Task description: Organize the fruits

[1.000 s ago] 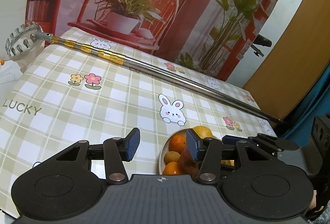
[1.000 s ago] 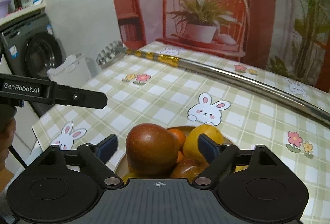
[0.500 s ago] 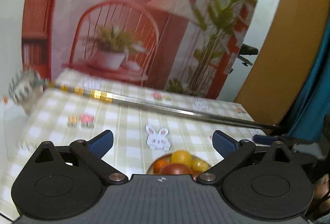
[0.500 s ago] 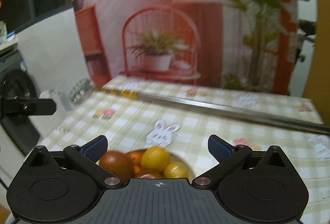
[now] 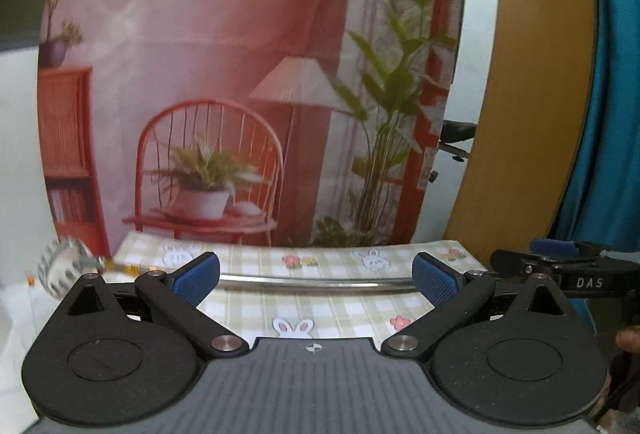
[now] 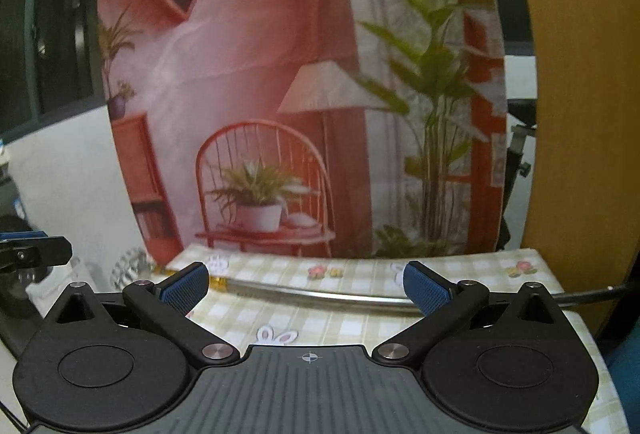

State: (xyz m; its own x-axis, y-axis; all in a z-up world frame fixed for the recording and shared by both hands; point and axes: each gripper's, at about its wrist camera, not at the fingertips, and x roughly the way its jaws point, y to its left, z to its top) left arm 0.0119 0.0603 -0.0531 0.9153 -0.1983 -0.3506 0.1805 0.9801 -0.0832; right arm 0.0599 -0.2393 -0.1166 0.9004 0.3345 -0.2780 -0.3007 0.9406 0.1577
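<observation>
A checked cloth [image 5: 320, 310] with bunny and flower prints covers the counter. A long metal pole [image 5: 312, 280] lies across it, left to right, its toothed head [image 5: 60, 268] off the left edge. Far behind stands a red backdrop [image 6: 280, 94]: chair, potted plant, lamp.

Checked-cloth table [image 5: 320, 310], long metal pole [image 5: 320, 282] lying across

left claw [image 5: 316, 276]: jaws spread wide, empty; right claw [image 6: 306, 284]: jaws spread wide, empty
</observation>
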